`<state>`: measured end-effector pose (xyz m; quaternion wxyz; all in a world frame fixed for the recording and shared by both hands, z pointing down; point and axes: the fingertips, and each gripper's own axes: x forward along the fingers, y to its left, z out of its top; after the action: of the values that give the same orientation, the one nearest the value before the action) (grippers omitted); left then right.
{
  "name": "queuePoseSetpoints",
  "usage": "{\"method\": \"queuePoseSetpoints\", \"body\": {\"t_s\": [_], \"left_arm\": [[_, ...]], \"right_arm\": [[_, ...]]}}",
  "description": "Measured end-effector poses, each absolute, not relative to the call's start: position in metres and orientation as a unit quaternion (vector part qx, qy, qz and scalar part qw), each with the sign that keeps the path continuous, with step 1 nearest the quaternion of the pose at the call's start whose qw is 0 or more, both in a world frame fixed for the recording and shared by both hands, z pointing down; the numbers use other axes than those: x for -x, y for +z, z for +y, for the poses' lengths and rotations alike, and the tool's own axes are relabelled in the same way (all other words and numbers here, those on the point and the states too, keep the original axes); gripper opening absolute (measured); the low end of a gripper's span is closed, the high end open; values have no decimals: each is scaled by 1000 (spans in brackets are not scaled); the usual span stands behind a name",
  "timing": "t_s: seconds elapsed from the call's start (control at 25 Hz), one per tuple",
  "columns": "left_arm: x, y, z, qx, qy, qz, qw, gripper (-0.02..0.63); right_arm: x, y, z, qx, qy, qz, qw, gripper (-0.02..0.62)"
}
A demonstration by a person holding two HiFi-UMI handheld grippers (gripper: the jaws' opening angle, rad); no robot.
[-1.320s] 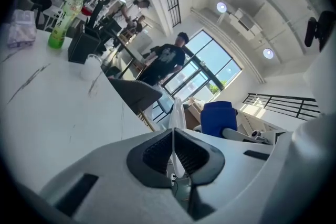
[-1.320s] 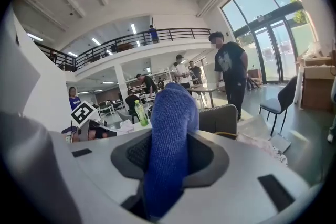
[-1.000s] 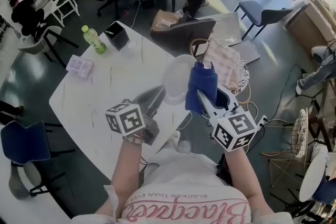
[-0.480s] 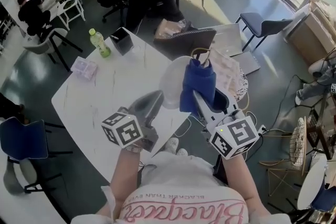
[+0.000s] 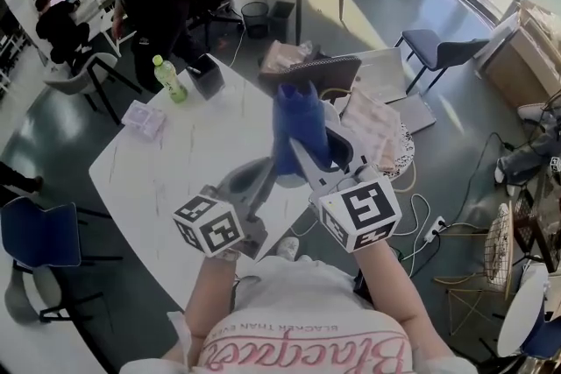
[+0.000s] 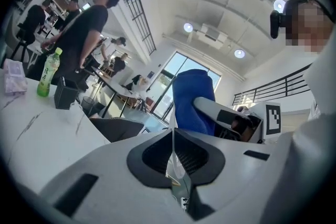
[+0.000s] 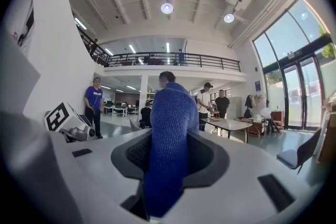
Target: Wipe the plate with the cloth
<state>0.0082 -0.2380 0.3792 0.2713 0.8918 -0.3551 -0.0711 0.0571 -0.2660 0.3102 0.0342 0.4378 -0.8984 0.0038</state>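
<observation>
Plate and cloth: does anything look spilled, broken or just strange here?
Nothing spilled or broken. One oddity: the clear plate is pinched edge-on in the left claw, off the table, and the blue cloth stands bunched up in the right claw.

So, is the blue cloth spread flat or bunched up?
Bunched up: the right tongs clamp the blue cloth as one thick roll.

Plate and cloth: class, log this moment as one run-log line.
left gripper shut on plate | right gripper shut on cloth | cloth-plate contact unclear
</observation>
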Motion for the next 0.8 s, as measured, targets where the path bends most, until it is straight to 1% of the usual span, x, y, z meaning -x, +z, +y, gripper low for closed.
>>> {"method": "queuePoseSetpoints", "body": {"t_s": [0.2,0.6,0.8], "left_arm": [[-5,374,-242,-893,-76,-356,264,12],[-2,373,-242,-892,-83,-357,264,13],[-1,376,-243,-891,-76,-358,267,12]], "right_arm": [[-79,312,-282,-474,2,-879,41,132],[-151,326,-296,-559,31,-828,41,132],[-162,328,-288,-570,29,-820,49,132]]}}
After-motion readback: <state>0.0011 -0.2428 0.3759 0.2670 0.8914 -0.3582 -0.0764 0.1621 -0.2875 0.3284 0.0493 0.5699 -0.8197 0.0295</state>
